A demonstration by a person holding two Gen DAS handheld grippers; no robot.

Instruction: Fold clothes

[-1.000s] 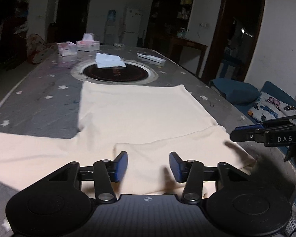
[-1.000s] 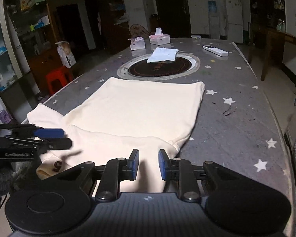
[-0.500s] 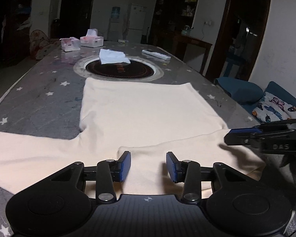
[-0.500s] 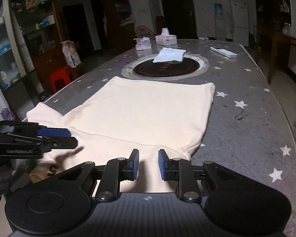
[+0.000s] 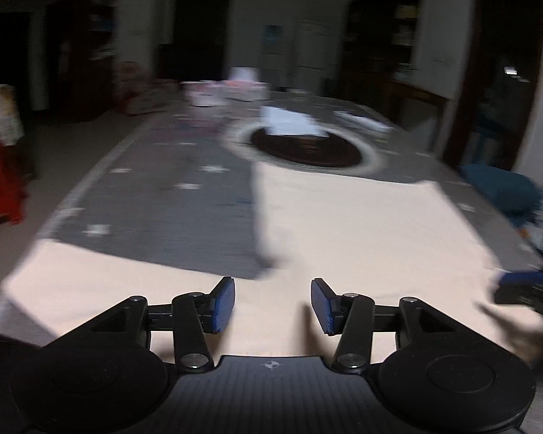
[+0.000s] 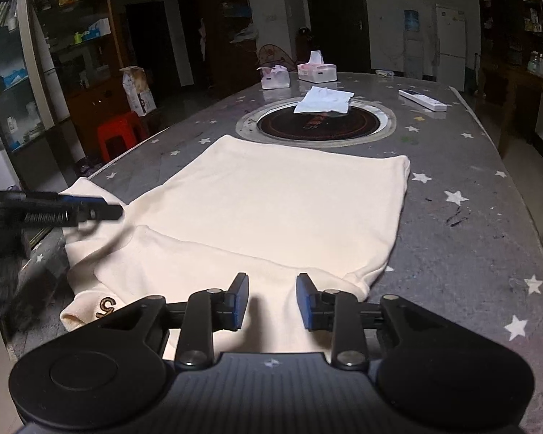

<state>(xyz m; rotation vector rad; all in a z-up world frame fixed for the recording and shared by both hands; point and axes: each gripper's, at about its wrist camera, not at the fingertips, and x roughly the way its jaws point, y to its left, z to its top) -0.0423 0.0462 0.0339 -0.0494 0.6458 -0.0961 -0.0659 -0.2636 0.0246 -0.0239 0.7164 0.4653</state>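
Cream shirt (image 6: 271, 209) lies flat across mid-frame on the starred table (image 6: 470, 253), its near edge under both claws: right gripper (image 6: 271, 302) and left gripper (image 5: 271, 305) are both opening, nothing between pads.

Through my right gripper (image 6: 272, 300) I see its jaws opening, with nothing pinched between them, only the cream shirt (image 6: 271, 209) lying flat on the bench (image 6: 470, 253) under and ahead of them. Its folded sleeve runs across just ahead of the jaws. The left gripper (image 6: 101, 211) hovers over the shirt's edge, well off to the jaws' left. Far beyond the jaws sit two tissue boxes (image 6: 316, 71).
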